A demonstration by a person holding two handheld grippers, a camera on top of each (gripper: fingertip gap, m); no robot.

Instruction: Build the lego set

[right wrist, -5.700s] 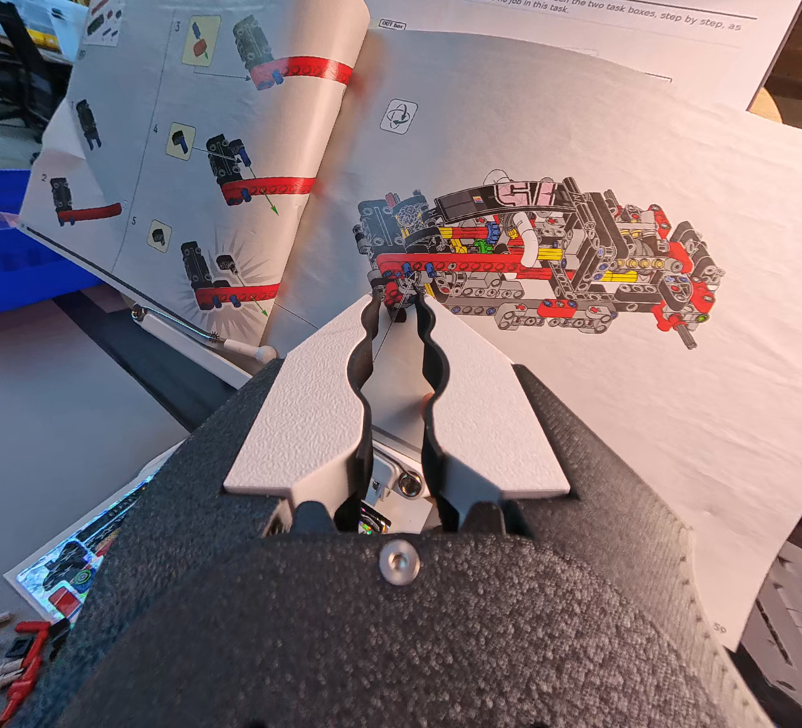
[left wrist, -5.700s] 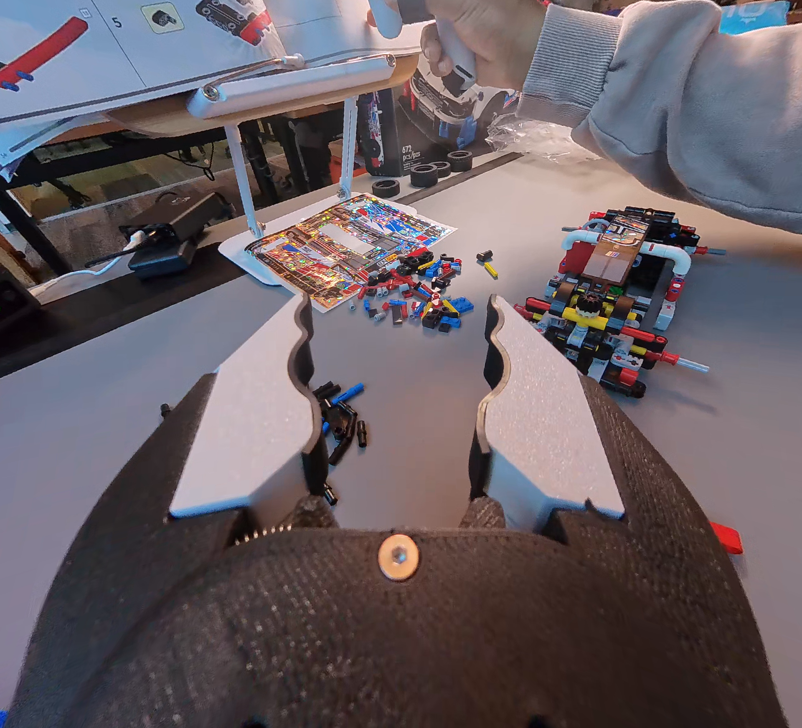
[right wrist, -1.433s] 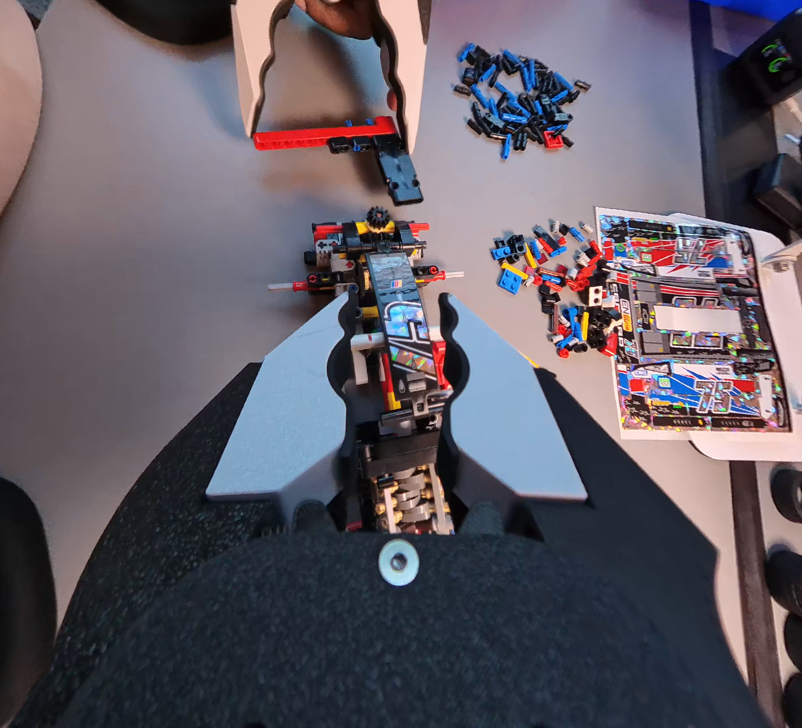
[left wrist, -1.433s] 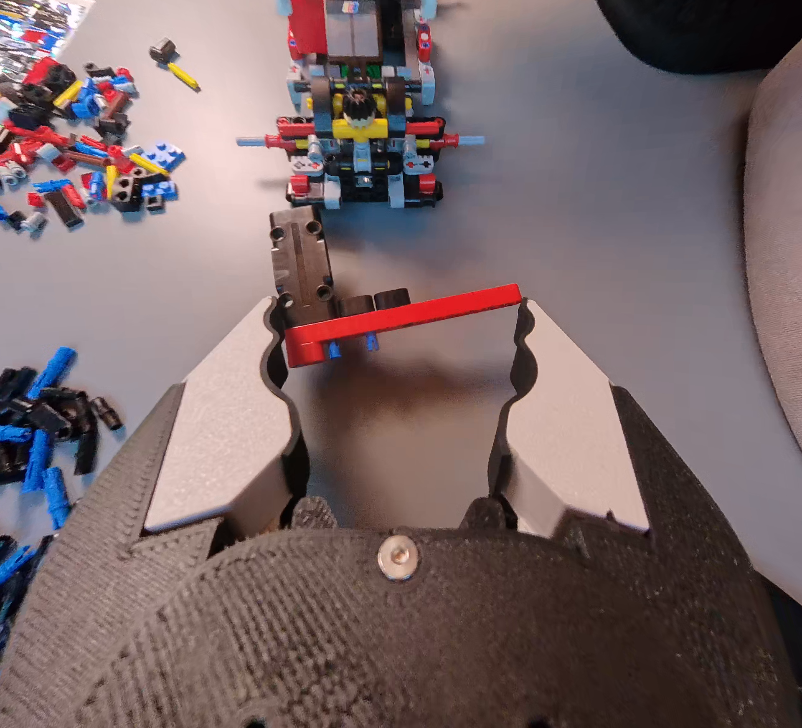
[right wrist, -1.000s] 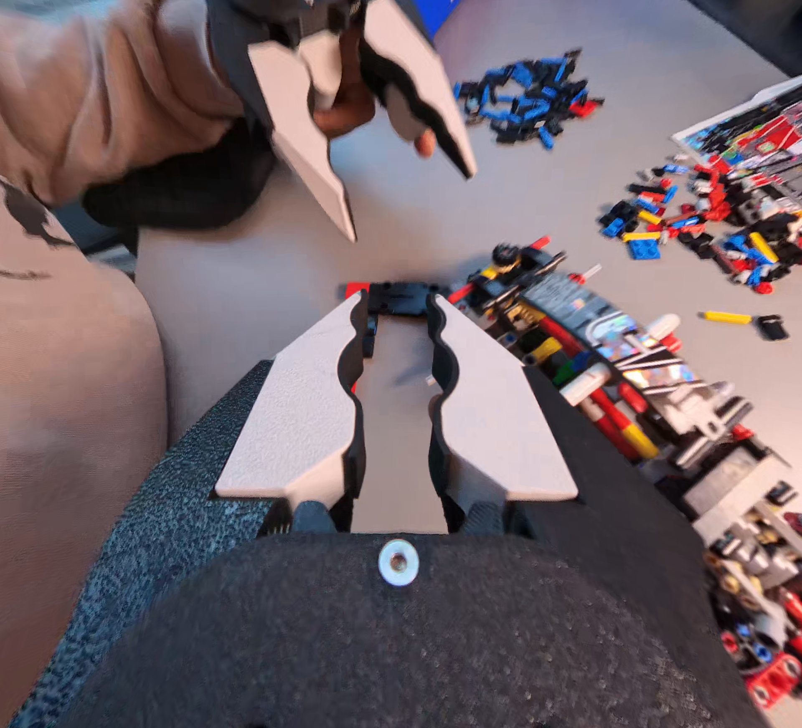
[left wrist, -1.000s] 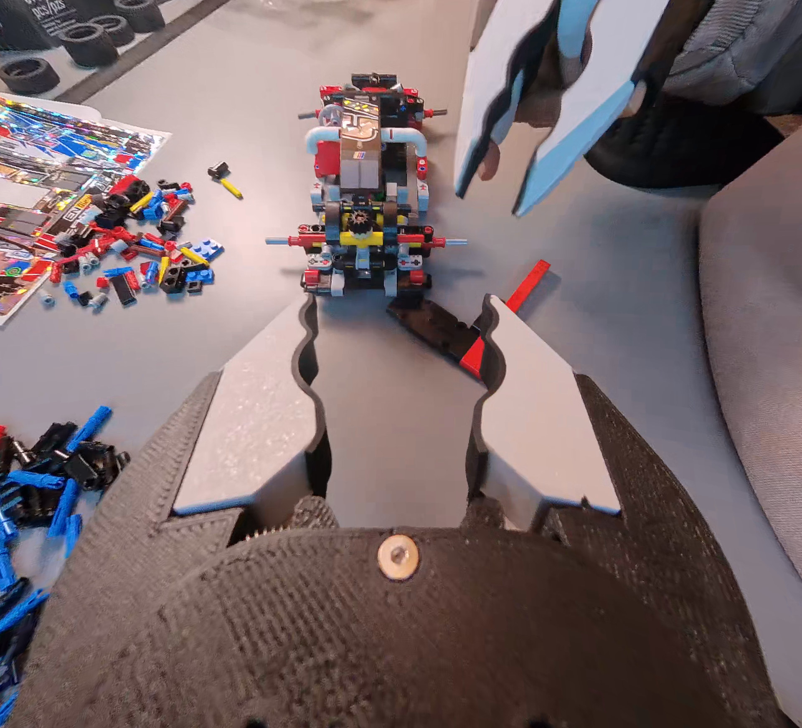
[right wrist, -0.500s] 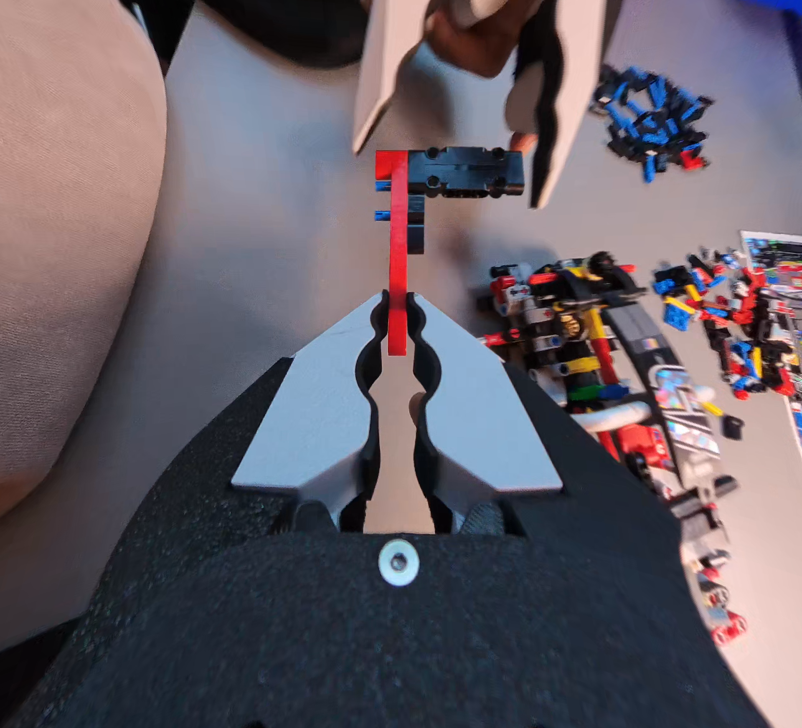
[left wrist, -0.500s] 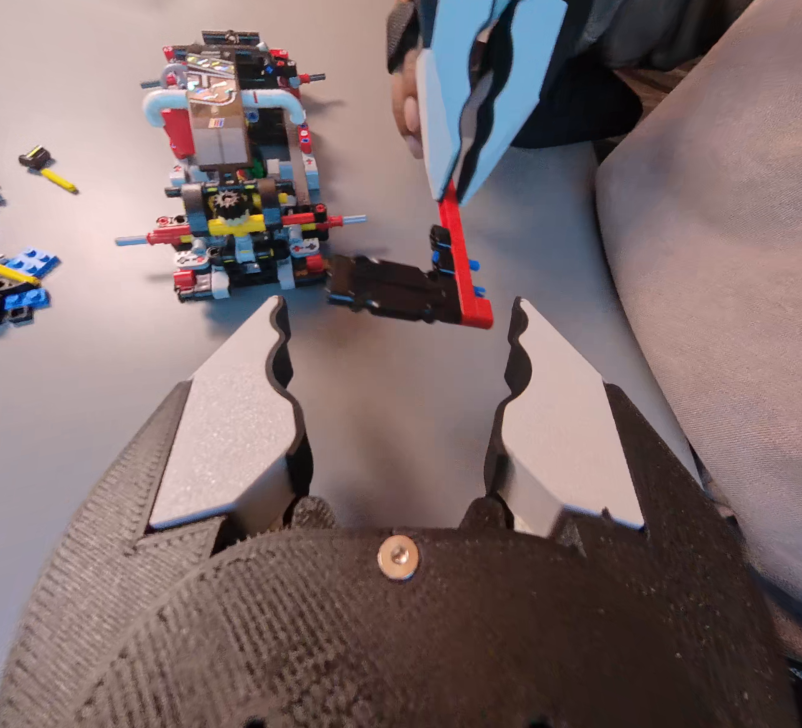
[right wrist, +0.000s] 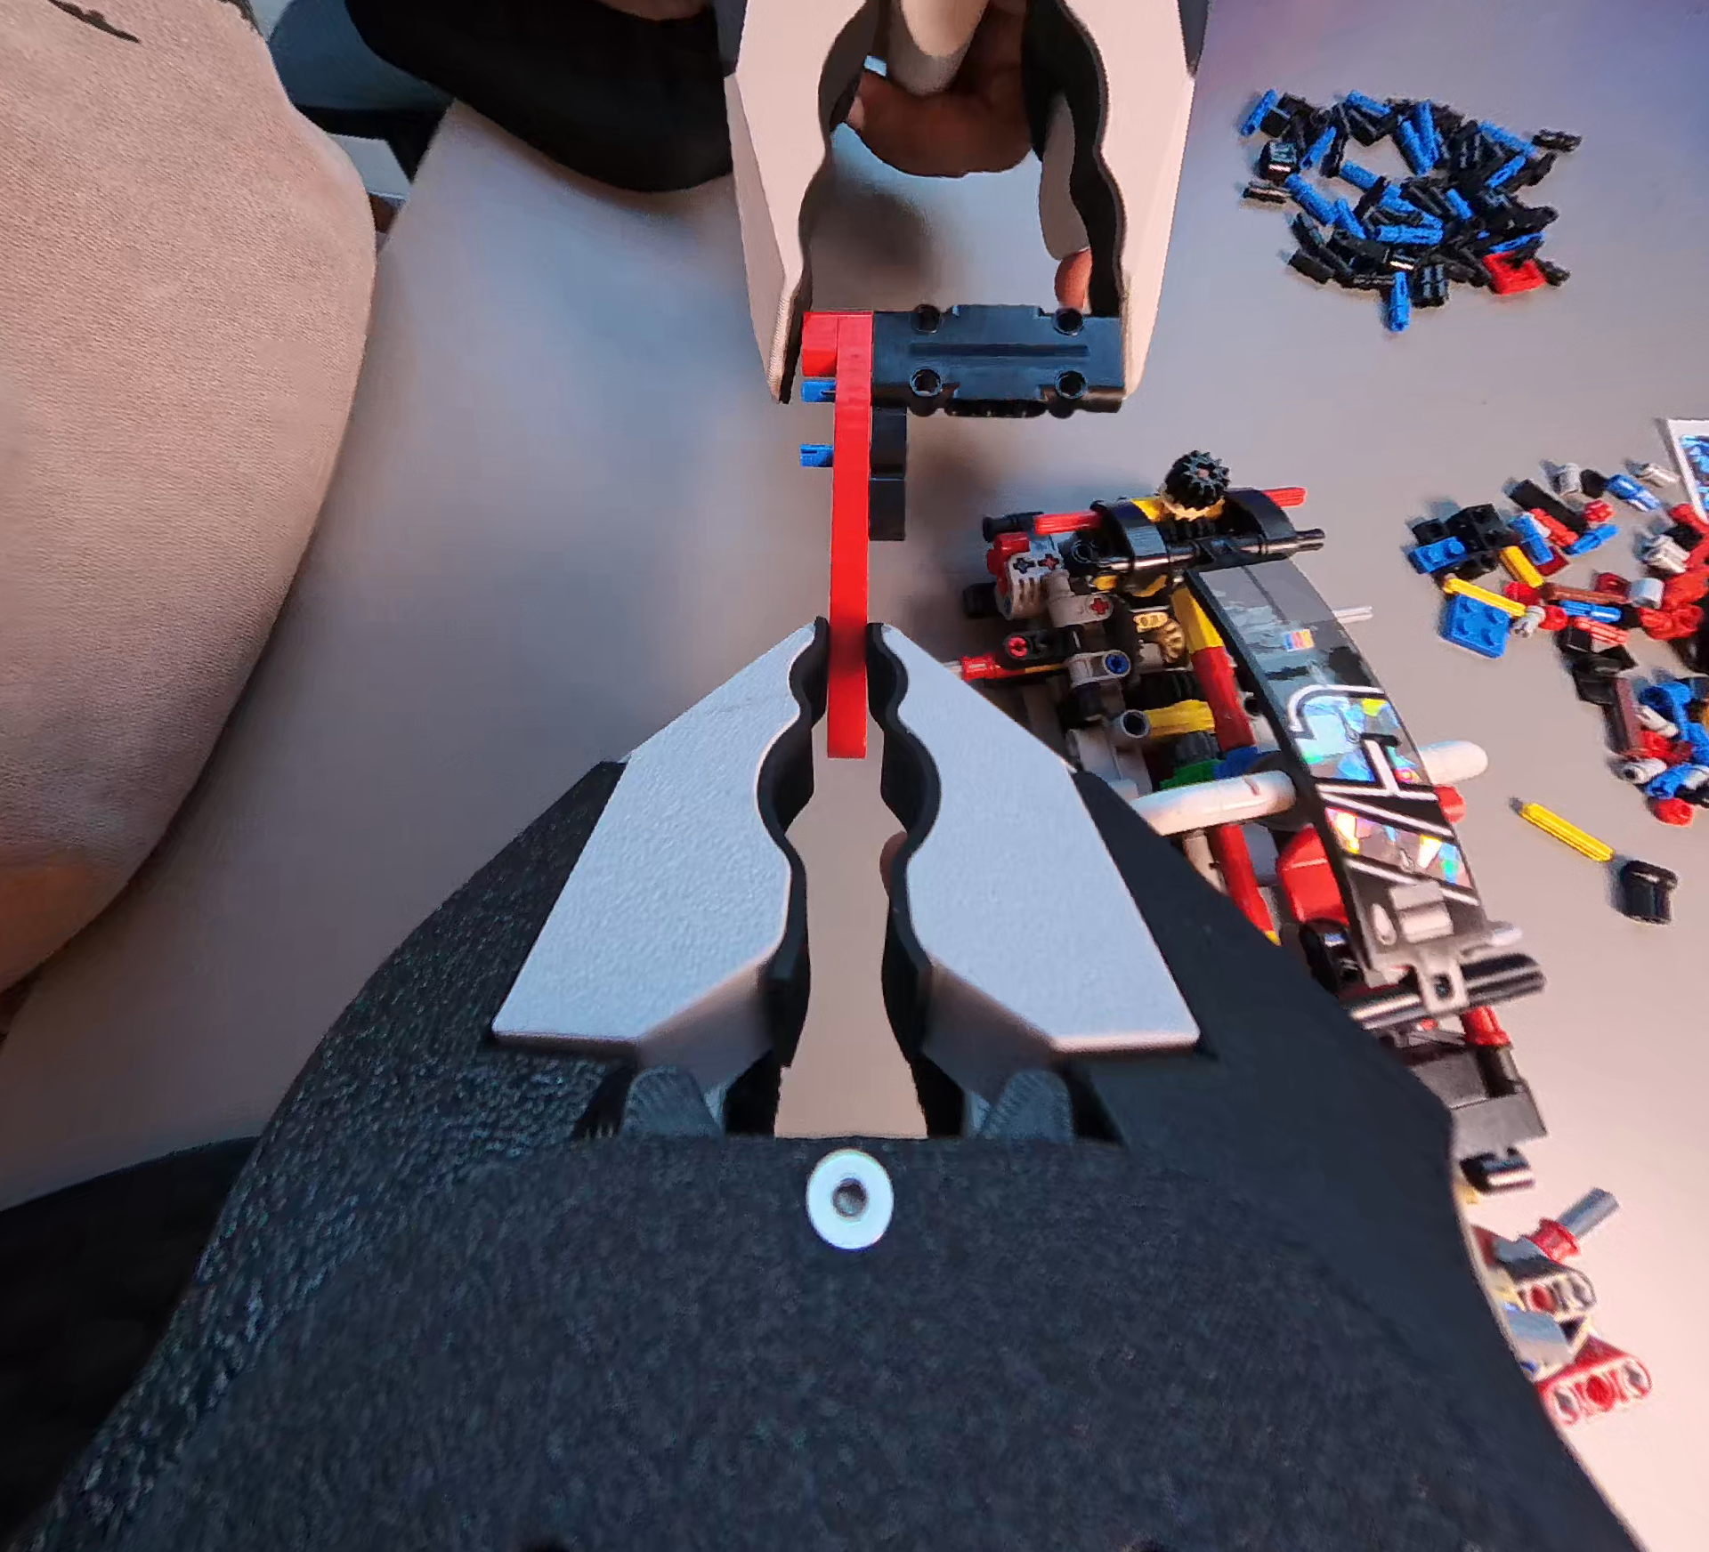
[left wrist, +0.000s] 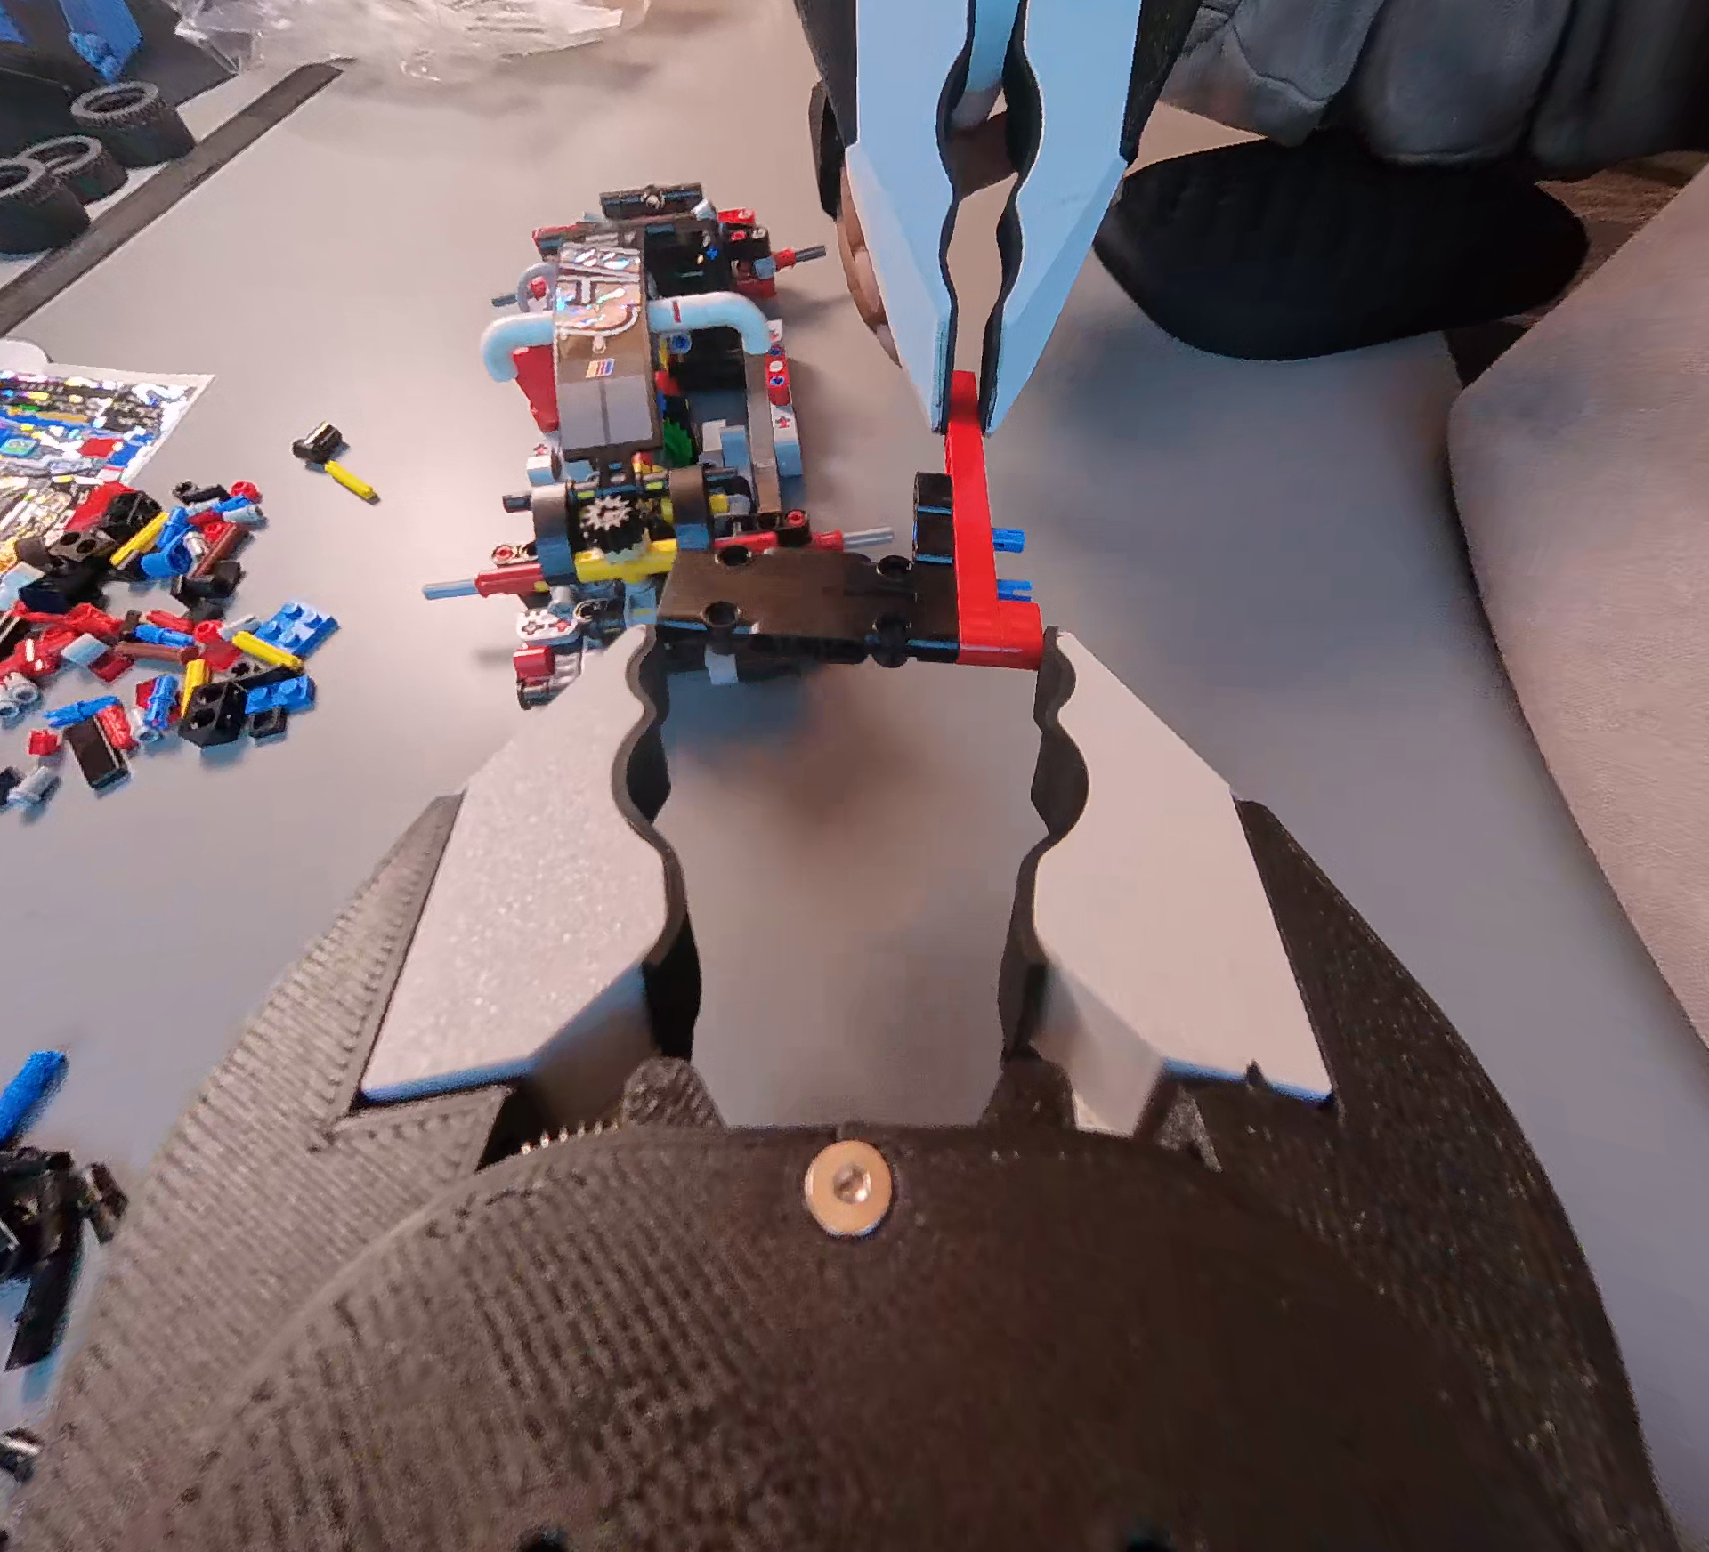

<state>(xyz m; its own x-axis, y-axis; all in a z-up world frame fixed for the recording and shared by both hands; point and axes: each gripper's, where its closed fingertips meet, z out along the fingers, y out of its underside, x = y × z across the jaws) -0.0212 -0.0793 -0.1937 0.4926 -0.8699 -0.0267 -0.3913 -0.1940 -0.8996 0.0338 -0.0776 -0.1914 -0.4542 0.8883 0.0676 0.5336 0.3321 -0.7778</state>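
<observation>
Red beam (right wrist: 849,583) with a black block (right wrist: 1003,368) pinned across its far end is held up off the desk (left wrist: 1202,583), just beside the car chassis (left wrist: 647,454). Right tongs (right wrist: 846,657) are clamped on the beam's near end. Left tongs (left wrist: 846,657) are spread wide around the block end, tips right at it, but I can't tell if they're pressing. Looks like a sub-assembly being lined up for the chassis; next it needs a steady two-point hold and careful alignment. Beam holes and the chassis' attachment spot are hard to make out.
</observation>
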